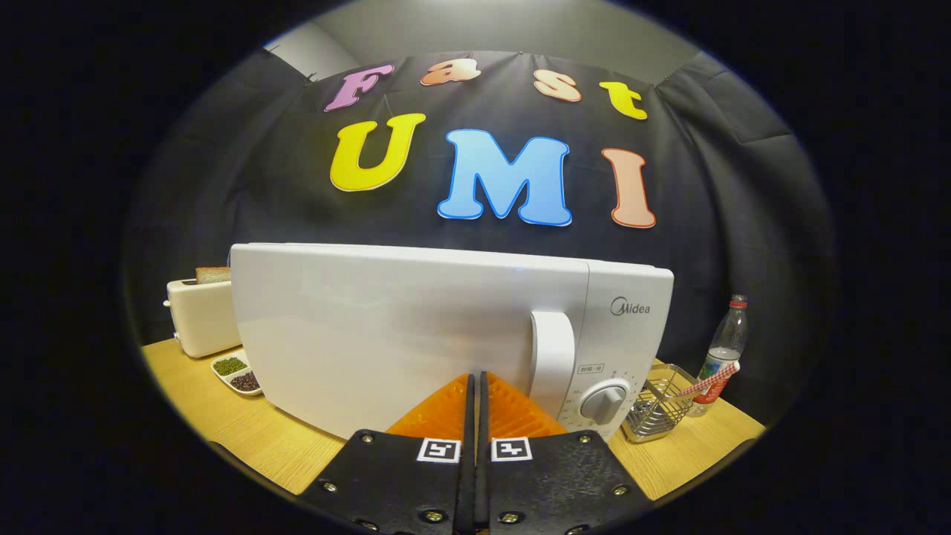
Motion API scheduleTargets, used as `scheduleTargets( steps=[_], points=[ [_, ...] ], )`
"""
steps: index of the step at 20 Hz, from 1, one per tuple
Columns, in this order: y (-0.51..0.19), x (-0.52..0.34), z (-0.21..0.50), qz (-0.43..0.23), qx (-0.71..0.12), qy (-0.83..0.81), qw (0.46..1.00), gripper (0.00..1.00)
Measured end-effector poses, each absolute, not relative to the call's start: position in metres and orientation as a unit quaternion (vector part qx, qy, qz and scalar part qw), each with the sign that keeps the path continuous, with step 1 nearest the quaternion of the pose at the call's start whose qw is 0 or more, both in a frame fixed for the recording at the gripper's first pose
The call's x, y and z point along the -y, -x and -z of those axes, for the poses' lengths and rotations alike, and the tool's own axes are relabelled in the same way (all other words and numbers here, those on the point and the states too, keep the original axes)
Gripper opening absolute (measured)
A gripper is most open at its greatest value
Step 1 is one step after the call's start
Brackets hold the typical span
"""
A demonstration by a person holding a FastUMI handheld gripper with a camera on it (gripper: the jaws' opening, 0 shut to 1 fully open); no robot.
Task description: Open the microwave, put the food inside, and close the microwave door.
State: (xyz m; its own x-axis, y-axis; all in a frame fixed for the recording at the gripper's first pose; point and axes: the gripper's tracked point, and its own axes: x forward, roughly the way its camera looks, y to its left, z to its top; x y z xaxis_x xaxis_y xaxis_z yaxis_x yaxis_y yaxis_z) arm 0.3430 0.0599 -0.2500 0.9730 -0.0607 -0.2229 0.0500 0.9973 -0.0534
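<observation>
White, rigid microwave looks heavy; its smooth vertical door handle is the hold. Gripper fingers pressed together, empty, just before the door.

The claw has two ribbed, wedge-shaped fingers set tight together, nothing between them. Behind them sit two black mounting plates, each bearing a square black-and-white marker near the seam and brass-coloured screws along the edges.
</observation>
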Motion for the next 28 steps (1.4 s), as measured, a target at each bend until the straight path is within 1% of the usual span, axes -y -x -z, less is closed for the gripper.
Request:
scheduleTargets(
  steps=[2,5,9,14,19,23,26,28],
  points=[
    [-0.341,-0.06,0.25,0.03,-0.11,0.04,0.993,0.02],
    [-0.331,-0.066,0.244,0.016,-0.119,0.025,0.992,0.02],
    [-0.294,-0.08,0.208,-0.011,-0.09,0.014,0.996,0.02],
    [-0.206,-0.101,0.157,-0.077,-0.064,-0.016,0.995,0.02],
    [-0.094,-0.102,0.086,-0.132,-0.025,-0.048,0.99,0.02],
    [-0.027,-0.095,0.044,-0.157,-0.003,-0.053,0.986,0.02],
    [-0.003,-0.074,0.021,-0.15,0.008,-0.066,0.986,0.02],
    [0.004,-0.058,0.019,-0.13,0.016,-0.062,0.989,0.02]
  ],
)
